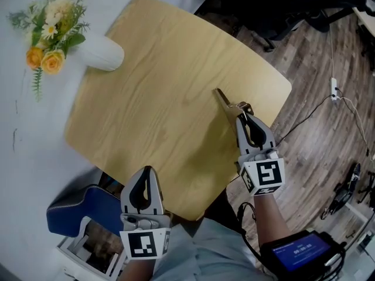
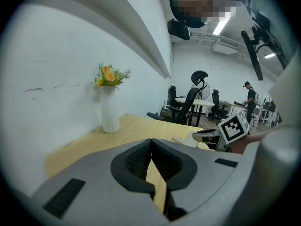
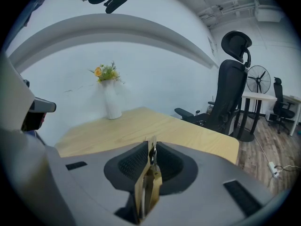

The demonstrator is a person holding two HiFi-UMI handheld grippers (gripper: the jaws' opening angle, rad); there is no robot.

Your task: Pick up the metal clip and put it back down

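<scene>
A brass-coloured metal clip (image 1: 224, 101) sticks out forward from my right gripper (image 1: 241, 116), whose jaws are shut on it over the right part of the wooden table (image 1: 158, 69). In the right gripper view the clip (image 3: 148, 185) stands on edge, pinched between the two black pads (image 3: 129, 164). Whether the clip touches the tabletop cannot be told. My left gripper (image 1: 145, 173) hangs at the table's near edge, jaws shut with nothing in them; its pads (image 2: 136, 161) meet in the left gripper view.
A white vase (image 1: 101, 52) with yellow flowers (image 1: 50, 31) stands at the table's far left corner against the wall. A blue bag (image 1: 79, 206) sits below the near edge. Black office chairs (image 1: 275, 10) and a floor cable (image 1: 334, 92) lie to the right.
</scene>
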